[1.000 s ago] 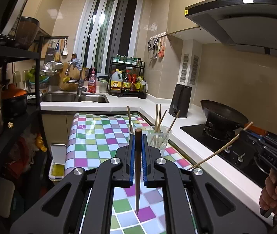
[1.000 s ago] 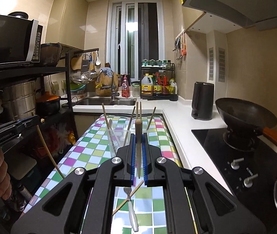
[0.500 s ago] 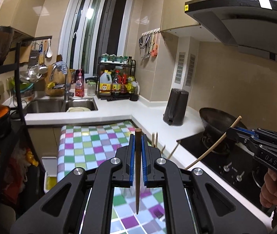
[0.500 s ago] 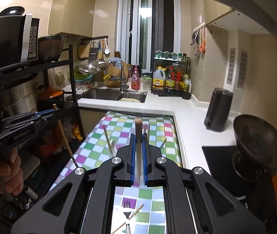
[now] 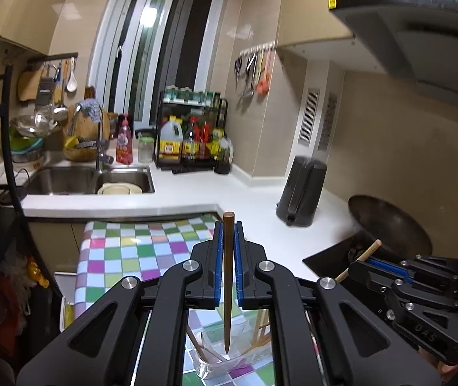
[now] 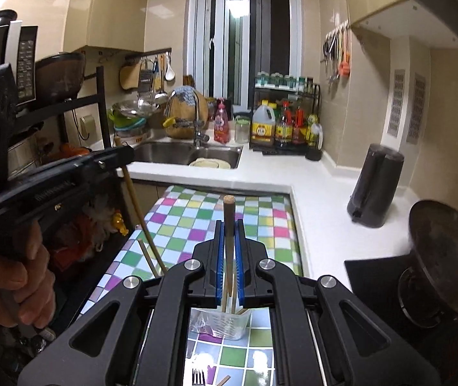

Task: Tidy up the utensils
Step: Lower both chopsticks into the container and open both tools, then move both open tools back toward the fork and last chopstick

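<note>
Checkered tablecloth (image 5: pixel 126 251) bears a clear cup (image 5: pixel 219 363); both grippers' fingers (image 5: pixel 218 267) clamp chopsticks (image 5: pixel 228 283) above.

Right claw (image 6: pixel 229 234) pinches a chopstick (image 6: pixel 229 215) above the clear cup (image 6: pixel 225 323).

Chopsticks (image 5: pixel 257 334) in cup (image 5: pixel 216 363) — on table (image 5: pixel 126 251)

Both grippers are clamped tight — the left gripper (image 5: pixel 228 241) and right gripper (image 6: pixel 229 241) angle slightly downward, side by side.
</note>
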`<action>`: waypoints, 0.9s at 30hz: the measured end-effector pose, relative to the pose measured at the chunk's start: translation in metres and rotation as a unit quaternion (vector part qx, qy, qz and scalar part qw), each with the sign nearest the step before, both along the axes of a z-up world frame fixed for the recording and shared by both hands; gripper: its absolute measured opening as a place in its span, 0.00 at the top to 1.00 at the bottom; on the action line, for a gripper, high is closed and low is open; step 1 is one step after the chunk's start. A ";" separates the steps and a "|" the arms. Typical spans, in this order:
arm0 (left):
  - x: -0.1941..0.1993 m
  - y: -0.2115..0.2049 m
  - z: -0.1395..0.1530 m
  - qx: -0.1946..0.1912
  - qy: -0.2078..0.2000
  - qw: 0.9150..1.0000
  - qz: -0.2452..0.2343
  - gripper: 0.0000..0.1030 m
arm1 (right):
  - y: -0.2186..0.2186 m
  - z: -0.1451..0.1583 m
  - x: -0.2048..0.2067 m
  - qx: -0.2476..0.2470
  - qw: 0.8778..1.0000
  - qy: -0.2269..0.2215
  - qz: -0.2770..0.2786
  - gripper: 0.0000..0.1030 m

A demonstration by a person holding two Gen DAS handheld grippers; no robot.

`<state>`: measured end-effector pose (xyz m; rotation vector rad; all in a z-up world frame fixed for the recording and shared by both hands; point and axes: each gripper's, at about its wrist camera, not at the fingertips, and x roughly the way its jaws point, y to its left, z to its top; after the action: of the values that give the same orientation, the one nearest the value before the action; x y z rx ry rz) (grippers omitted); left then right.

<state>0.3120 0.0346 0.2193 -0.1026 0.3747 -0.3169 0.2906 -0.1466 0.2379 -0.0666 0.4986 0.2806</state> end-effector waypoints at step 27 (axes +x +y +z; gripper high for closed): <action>-0.066 0.010 -0.014 0.004 -0.006 1.000 -0.003 0.68 | -0.028 -0.023 -0.088 0.005 0.999 -0.013 -0.028 0.78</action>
<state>0.2460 0.0446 0.2051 -0.0919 0.3643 -0.3209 0.2024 -0.1743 0.2146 -0.0456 0.4714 0.2267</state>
